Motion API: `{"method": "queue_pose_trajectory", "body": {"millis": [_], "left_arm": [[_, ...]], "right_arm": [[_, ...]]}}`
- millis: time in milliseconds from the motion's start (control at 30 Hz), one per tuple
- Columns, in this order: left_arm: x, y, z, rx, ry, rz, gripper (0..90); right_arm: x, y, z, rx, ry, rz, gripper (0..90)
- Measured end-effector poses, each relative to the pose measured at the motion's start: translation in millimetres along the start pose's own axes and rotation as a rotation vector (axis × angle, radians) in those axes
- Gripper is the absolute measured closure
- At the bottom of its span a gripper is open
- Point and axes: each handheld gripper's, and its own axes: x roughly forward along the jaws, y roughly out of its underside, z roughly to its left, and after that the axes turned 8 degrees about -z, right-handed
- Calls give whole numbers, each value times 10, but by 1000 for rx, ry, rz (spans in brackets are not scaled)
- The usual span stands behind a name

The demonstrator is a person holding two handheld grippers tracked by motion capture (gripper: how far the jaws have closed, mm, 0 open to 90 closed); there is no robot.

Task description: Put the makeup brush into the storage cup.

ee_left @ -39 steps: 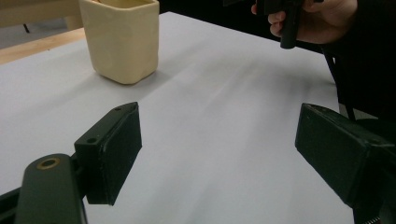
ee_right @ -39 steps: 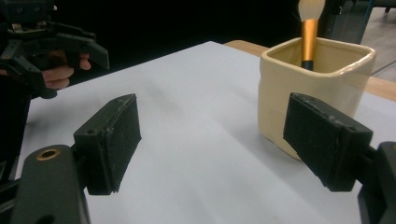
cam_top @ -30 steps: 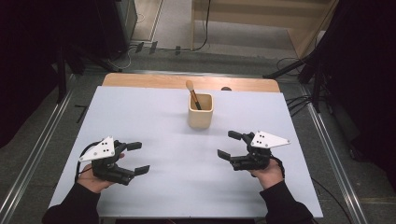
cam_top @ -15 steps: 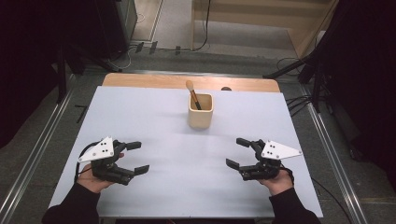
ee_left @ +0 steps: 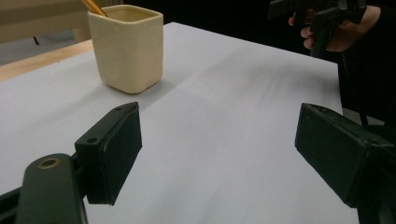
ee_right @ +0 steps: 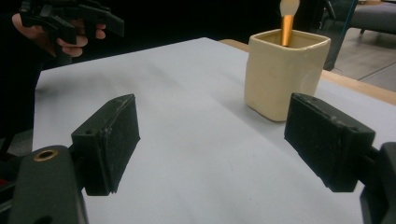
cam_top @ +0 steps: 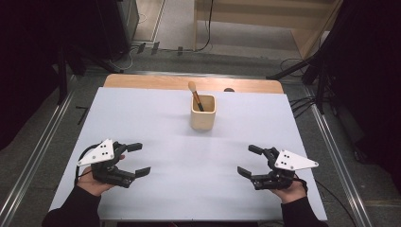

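Cream cup (cam_top: 203,112) with a brush (cam_top: 196,95) stood near the desk's (cam_top: 142,118) far edge; left gripper (cam_top: 138,159) and right gripper (cam_top: 249,161) hovered near the front corners, jaws wide, empty.

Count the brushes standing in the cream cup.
1. A single brush stands tilted in the cream cup at the far middle of the white table, its tip leaning toward the far left. The cup's inside is partly hidden, so anything shorter would go unseen.
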Motion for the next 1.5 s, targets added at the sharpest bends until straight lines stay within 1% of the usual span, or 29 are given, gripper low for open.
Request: {"method": "queue_pose_trajectory", "body": {"millis": [167, 200, 267, 367, 500, 733, 1233, 1500], "left_arm": [[-6, -3, -1, 6, -2, -2, 152], [-7, -3, -1, 6, -3, -4, 152], [-7, -2, 2, 5, -4, -6, 152], [-8, -2, 4, 7, -4, -1, 152], [3, 4, 7, 3, -3, -1, 152], [4, 5, 11, 1, -6, -1, 152], [3, 6, 13, -2, -6, -1, 153], [4, 5, 12, 3, -4, 0, 154]], "right_arm": [[-45, 4, -6, -3, 14, -9, 188], [-51, 6, -7, 2, 20, -7, 188], [-51, 18, -21, -4, 30, 5, 188], [-45, 23, -28, -5, 33, 6, 188], [-37, 25, -43, 12, 40, 3, 188], [-54, 22, -65, 12, 55, 1, 188], [-41, 21, -53, 7, 46, 8, 188], [-40, 18, -48, 5, 43, 10, 188]]}}
